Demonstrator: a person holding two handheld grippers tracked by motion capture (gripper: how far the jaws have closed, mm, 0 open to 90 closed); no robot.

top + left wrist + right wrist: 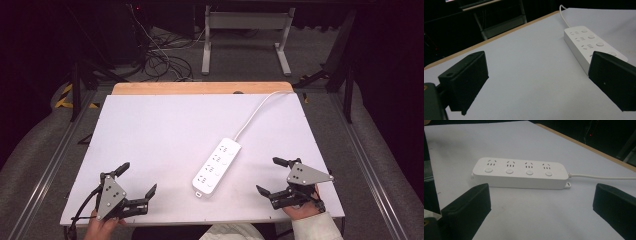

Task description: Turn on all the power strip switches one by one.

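Note:
A white power strip [216,166] with several sockets and round buttons lies slantwise on the white table top, its white cable [255,114] running to the far edge. My left gripper [138,178] rests open near the front left corner, nothing between its jaws. My right gripper [272,175] sits open at the front right, a hand's width from the strip. In the left gripper view the power strip [589,42] lies ahead on the right, partly behind the right jaw. In the right gripper view the power strip [520,173] lies broadside just beyond the open jaws.
The white table top [165,135] has a wooden strip [200,88] along its far edge. Beyond it stand a grey table frame [245,35] and loose cables [160,57] on the floor. Metal rails [360,150] flank the table.

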